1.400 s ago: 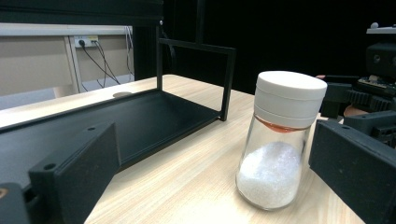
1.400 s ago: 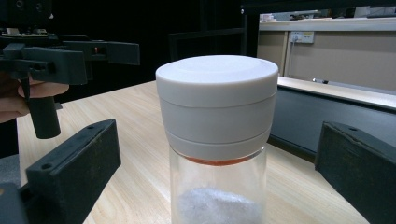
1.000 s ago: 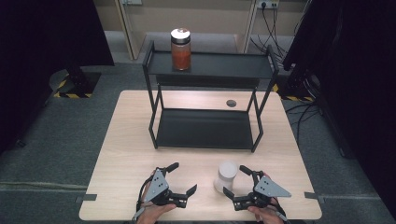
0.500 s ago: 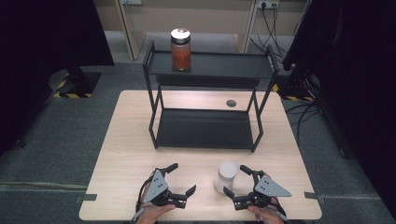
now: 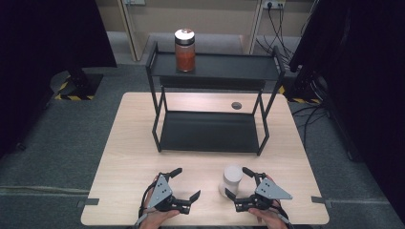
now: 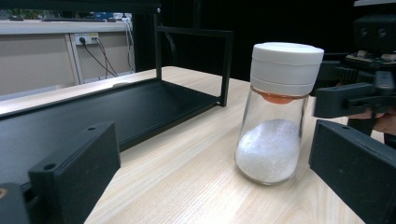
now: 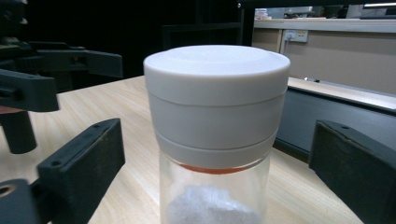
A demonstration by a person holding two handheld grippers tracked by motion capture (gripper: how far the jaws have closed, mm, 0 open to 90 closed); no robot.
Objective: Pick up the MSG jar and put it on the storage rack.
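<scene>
A small glass shaker [image 6: 277, 116] with a wide white screw cap and an orange ring beneath it is seen upright on the near right part of the table [image 5: 129, 157]. Its lower part is filled with white grains. It stands between the spread jaws of the right gripper [image 5: 239, 182], which are apart from the glass on both sides. The left gripper [image 5: 186, 183] is held at the near edge, well to the left of the shaker, its jaws also wide apart with nothing between them.

The table is of pale wood grain. A black two-tier metal shelf [image 5: 210, 131] is set at its middle and far part, and a jar [image 5: 185, 50] of reddish contents with a pale lid is placed on the top tier at the left. A small dark round disc [image 5: 236, 105] is seen on the tabletop behind the shelf. Grey floor, cables and dark curtains surround the table.
</scene>
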